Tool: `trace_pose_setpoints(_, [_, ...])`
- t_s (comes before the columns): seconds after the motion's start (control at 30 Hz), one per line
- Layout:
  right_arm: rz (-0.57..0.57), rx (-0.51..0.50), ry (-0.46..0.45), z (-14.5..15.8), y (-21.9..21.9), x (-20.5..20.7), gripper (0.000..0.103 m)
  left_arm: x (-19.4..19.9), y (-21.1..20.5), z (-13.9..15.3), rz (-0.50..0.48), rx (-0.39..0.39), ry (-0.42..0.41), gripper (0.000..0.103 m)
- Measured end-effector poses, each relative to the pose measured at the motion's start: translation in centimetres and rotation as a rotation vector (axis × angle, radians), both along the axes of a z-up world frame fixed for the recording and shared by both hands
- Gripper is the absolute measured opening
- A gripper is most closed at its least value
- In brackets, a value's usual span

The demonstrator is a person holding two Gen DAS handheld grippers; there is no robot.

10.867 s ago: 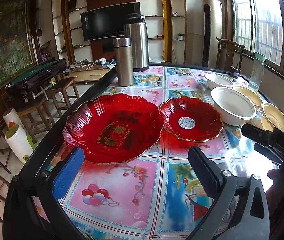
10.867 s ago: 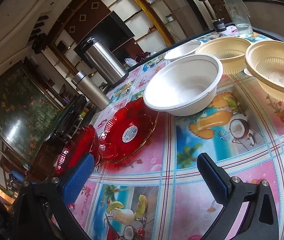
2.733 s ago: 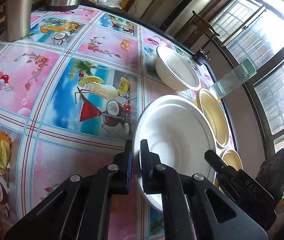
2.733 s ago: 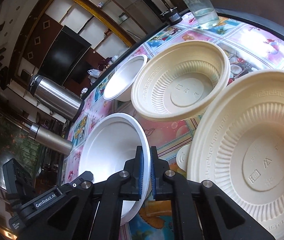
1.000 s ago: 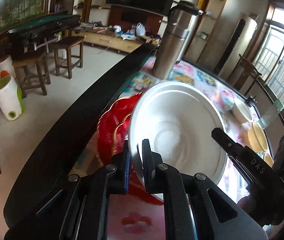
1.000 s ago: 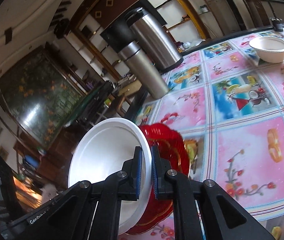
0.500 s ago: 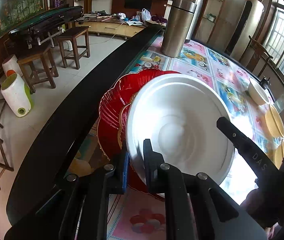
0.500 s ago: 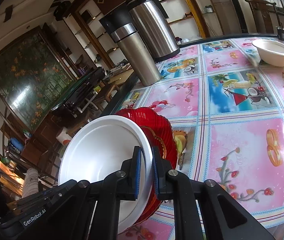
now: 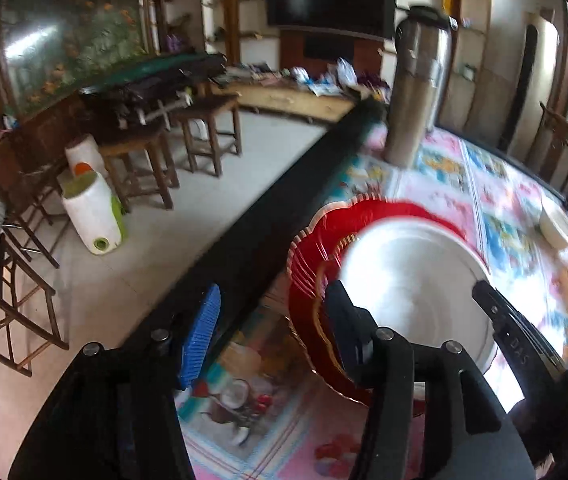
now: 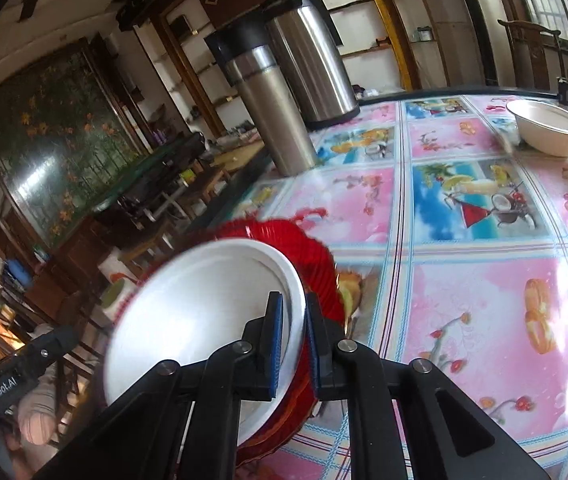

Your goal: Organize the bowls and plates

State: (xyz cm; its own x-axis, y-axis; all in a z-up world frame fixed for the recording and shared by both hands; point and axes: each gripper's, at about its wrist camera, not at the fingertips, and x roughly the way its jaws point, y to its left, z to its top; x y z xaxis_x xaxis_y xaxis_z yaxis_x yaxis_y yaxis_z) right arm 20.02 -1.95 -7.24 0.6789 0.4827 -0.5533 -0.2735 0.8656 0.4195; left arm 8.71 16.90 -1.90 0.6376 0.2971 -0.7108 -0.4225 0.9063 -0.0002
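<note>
The white bowl (image 10: 203, 312) now sits on the red plates (image 9: 316, 248), the left gripper (image 9: 271, 332) spread wide and empty, the right gripper (image 10: 292, 344) nipping its rim; letting go looks next.

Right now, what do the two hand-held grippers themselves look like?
Both are black plastic scissor-style frames with silver pivot bolts and ribbed blue finger pads. The left hand-held gripper is printed "GenRobot.AI" on its side, and the right hand-held gripper "DAS". No cables or sleeves show.
</note>
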Motion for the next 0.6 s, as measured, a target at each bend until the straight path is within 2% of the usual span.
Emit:
trace_pose_setpoints(0.03, [-0.015, 0.038, -0.018, 0.5, -0.9, -0.2, 0.04, -0.5, 0.1, 0.6, 0.001, -0.005, -0.018, 0.054])
trace_pose_setpoints(0.1, [-0.063, 0.109, -0.067, 1.4, -3.0, -0.7, 0.052, -1.2, -0.1, 1.5, -0.005, -0.009, -0.04, 0.057])
trace_pose_setpoints(0.17, [-0.104, 0.156, -0.108, 2.4, -5.2, -1.2, 0.052, -1.9, -0.7, 2.3, -0.033, -0.002, -0.053, 0.068])
trace_pose_setpoints(0.3, [-0.174, 0.133, -0.168, 3.8, -9.4, -1.8, 0.052, -2.1, -3.7, 3.1, -0.13, 0.029, -0.042, 0.074])
trace_pose_setpoints(0.37, [-0.22, 0.099, -0.204, 4.3, -12.3, -2.5, 0.053, -2.0, -6.1, 3.1, -0.196, 0.03, -0.032, 0.075])
trace_pose_setpoints(0.43, [-0.272, 0.077, -0.242, 4.8, -15.8, -3.3, 0.059, -1.9, -8.2, 2.8, -0.262, 0.023, -0.013, 0.075])
trace_pose_setpoints(0.53, [-0.394, 0.068, -0.288, 5.3, -22.7, -5.1, 0.066, -1.3, -12.2, 1.9, -0.378, 0.013, 0.035, 0.075])
trace_pose_setpoints(0.6, [-0.466, 0.074, -0.293, 5.4, -27.2, -6.2, 0.068, -0.7, -15.2, 1.0, -0.452, 0.008, 0.083, 0.075])
